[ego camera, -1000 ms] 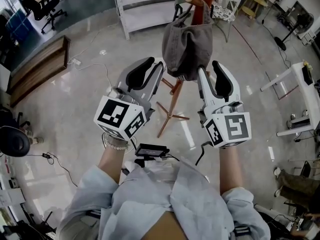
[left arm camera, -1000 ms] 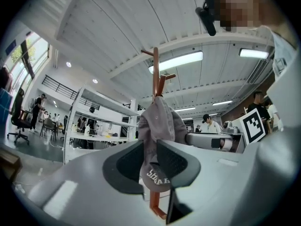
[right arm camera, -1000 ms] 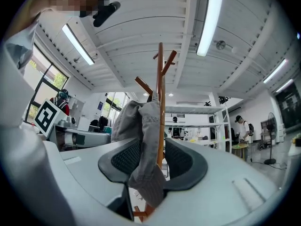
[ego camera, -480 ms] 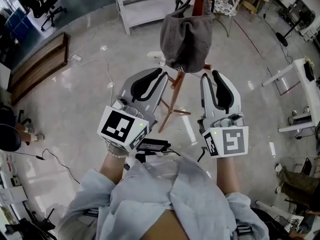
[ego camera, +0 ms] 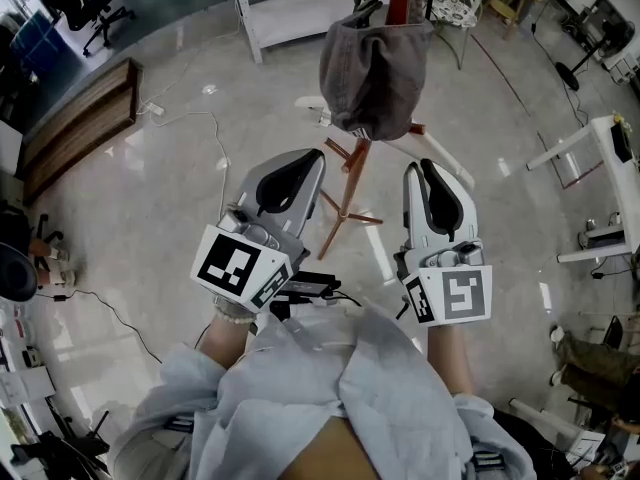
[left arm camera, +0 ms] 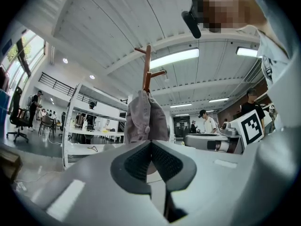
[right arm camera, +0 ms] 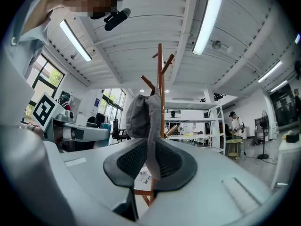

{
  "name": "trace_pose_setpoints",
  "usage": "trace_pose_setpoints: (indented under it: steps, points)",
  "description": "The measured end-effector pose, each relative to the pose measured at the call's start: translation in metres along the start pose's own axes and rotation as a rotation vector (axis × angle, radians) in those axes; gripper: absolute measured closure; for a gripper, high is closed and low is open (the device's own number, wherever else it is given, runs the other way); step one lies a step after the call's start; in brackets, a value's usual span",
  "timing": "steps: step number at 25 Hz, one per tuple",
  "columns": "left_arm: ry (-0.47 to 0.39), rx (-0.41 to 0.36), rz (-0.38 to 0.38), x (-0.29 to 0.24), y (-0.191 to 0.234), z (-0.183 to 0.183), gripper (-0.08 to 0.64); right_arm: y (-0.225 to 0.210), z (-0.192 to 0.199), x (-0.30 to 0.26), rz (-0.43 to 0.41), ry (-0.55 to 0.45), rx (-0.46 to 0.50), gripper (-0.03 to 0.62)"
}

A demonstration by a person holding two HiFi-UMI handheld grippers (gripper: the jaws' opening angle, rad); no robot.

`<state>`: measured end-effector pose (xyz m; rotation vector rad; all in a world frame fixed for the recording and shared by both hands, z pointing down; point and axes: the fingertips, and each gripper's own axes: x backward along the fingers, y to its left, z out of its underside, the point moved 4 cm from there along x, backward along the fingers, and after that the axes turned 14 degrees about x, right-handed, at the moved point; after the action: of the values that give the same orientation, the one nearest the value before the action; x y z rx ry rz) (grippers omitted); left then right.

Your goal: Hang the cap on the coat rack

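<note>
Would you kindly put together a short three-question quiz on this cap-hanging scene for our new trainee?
1. What does the cap hang on? A the coat rack; B a wall hook; C a door handle.
2. True or false: the left gripper grips the cap's brim.
3. What, if anything, sits between the left gripper's jaws?

Key: 1 A. 2 False: it is below the cap and clear of it in the head view. 3 Nothing: the jaws are together.
</note>
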<state>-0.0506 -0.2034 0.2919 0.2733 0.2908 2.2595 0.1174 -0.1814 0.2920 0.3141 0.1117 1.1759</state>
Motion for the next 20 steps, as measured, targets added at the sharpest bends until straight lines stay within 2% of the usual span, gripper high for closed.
trace_pose_setpoints:
  steps: [7, 20]
  points:
    - [0.023, -0.041, 0.008, 0.001, -0.004, 0.006, 0.557, 0.005, -0.003, 0.001, -0.012, -0.006, 0.015, 0.544]
    - [0.038, -0.004, 0.023, 0.0, -0.004, 0.015, 0.557, 0.007, -0.001, 0.0, -0.016, 0.025, 0.037, 0.551]
